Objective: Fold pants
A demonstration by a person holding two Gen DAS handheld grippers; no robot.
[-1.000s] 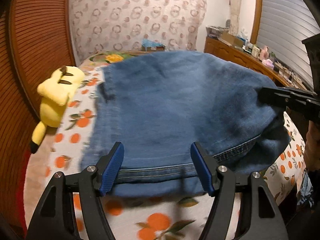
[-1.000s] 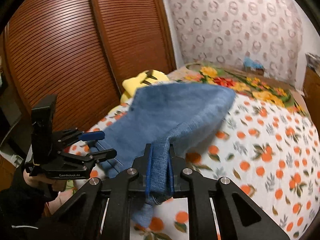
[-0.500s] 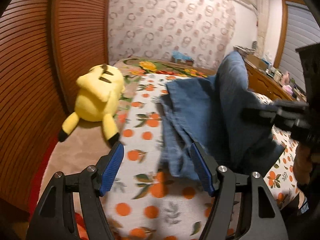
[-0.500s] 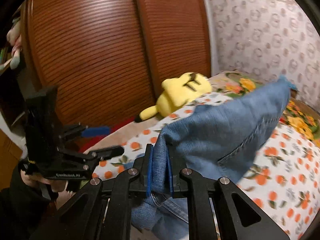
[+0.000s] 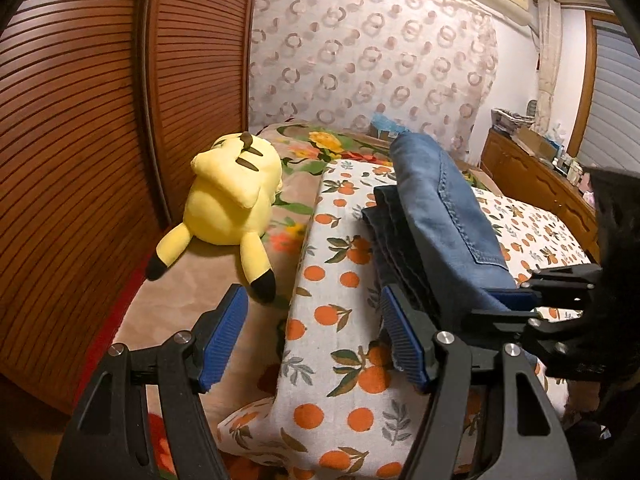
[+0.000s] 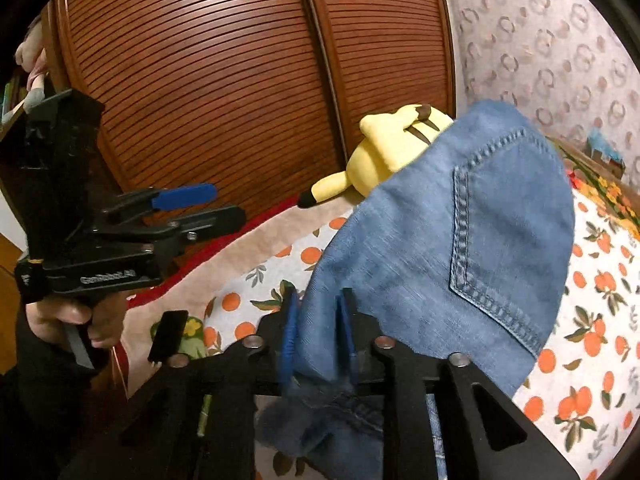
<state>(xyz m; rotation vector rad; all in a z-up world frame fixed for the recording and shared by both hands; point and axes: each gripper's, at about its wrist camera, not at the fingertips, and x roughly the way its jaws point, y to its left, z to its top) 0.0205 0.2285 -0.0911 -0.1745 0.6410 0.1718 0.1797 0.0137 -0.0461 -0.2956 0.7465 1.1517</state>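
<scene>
1. The jeans (image 6: 460, 248) are a thick, multi-layer denim bundle, lifted at one end above the orange-print bedspread (image 5: 340, 320), back pocket facing the right wrist camera.
2. The right gripper (image 6: 318, 332) is clamped on a bunched edge of the jeans, carrying most of their weight.
3. The left gripper (image 5: 312, 340) has its jaws spread wide and holds nothing; it hovers beside the jeans, over the bedspread.
4. To do this fold well, I judge the empty gripper should take the free edge of the jeans, so both ends descend level and the layers stay stacked.
5. The yellow plush toy (image 5: 232, 200) lies beyond the jeans, towards the wooden slatted doors (image 6: 240, 60), clear of the landing area.
</scene>
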